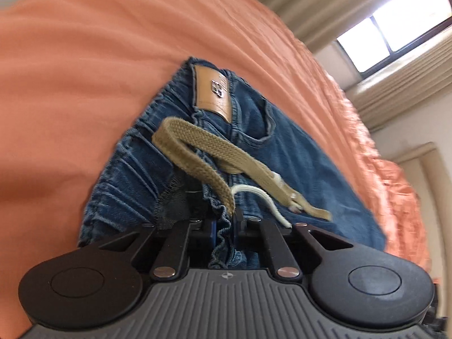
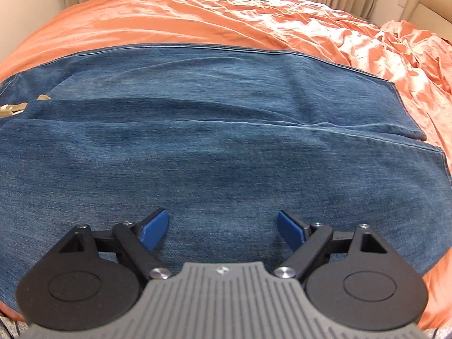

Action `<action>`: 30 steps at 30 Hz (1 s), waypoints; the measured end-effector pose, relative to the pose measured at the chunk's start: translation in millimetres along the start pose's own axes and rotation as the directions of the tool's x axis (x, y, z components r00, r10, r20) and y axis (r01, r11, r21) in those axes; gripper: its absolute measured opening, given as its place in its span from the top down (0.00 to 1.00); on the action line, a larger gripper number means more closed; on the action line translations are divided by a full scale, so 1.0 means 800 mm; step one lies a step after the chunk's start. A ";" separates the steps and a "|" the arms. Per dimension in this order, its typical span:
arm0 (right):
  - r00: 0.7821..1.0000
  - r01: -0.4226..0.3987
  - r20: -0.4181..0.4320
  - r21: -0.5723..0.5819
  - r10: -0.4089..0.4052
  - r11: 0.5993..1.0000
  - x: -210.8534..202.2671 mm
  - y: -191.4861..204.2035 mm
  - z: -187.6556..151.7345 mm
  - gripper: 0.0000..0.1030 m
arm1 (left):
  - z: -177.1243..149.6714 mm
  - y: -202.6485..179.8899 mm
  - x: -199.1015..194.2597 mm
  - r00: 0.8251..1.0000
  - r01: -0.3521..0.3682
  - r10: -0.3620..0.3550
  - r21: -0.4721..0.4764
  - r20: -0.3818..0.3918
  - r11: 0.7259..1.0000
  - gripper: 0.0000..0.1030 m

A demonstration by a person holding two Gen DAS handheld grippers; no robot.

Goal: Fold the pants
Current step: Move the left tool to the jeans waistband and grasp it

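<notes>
Pants (image 2: 214,141) lie flat on the bed (image 2: 197,14) — drawstring (image 1: 203,152) draped across their waistband (image 1: 147,163).

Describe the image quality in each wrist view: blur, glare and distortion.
Left wrist view: the window is blown out white, the orange bedspread smears with blur at left, the jeans stay fairly sharp. Right wrist view: fisheye bows the jeans' edges, sunlight glares on the rumpled bedspread at right.

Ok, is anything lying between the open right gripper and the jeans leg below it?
Nothing visible. The right gripper hangs open directly over bare denim of the jeans, with no other item on that stretch. The khaki drawstring lies far off at the waist end.
</notes>
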State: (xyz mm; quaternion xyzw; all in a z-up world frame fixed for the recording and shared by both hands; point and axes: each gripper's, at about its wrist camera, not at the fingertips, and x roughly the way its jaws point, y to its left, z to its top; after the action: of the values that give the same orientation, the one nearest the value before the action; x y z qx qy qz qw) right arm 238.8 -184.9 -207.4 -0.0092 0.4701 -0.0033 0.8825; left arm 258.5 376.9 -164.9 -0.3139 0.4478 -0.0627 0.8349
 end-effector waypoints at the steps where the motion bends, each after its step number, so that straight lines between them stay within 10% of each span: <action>1: 1.000 0.005 0.003 0.000 -0.005 1.000 -0.002 -0.002 0.000 0.21 | -0.002 -0.016 -0.011 0.999 -0.044 0.043 0.029 0.032 0.999 0.92; 6: 0.999 0.036 0.027 -0.013 -0.036 0.999 -0.013 -0.017 -0.006 0.21 | -0.004 -0.088 -0.097 0.959 -0.233 0.197 0.168 0.205 0.958 0.93; 13: 0.999 0.044 0.000 0.065 -0.044 0.997 -0.021 -0.053 -0.016 0.21 | -0.008 -0.045 -0.031 0.914 -0.404 0.387 0.196 0.120 0.894 0.92; 22: 0.998 0.058 -0.010 0.122 -0.057 0.991 -0.054 -0.105 -0.022 0.21 | -0.011 -0.023 0.003 0.904 -0.427 0.422 0.161 0.069 0.890 0.74; 24: 0.999 0.051 -0.019 0.134 -0.049 0.990 -0.059 -0.118 -0.019 0.21 | -0.011 -0.039 -0.012 0.885 -0.466 0.455 0.196 0.099 0.863 0.49; 26: 0.999 0.043 -0.029 0.153 -0.039 0.987 -0.069 -0.132 -0.016 0.21 | -0.015 -0.057 -0.034 0.872 -0.490 0.470 0.246 0.140 0.836 0.46; 30: 1.000 0.013 -0.029 0.180 -0.008 0.984 -0.094 -0.157 -0.009 0.21 | -0.039 -0.083 -0.072 0.894 -0.448 0.421 0.326 0.155 0.832 0.46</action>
State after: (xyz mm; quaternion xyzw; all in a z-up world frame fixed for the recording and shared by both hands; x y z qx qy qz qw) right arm 191.3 -309.8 -146.1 0.0685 0.4800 -0.0504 0.8731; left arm 211.5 331.5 -98.5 -0.0511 0.4562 0.0613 0.8863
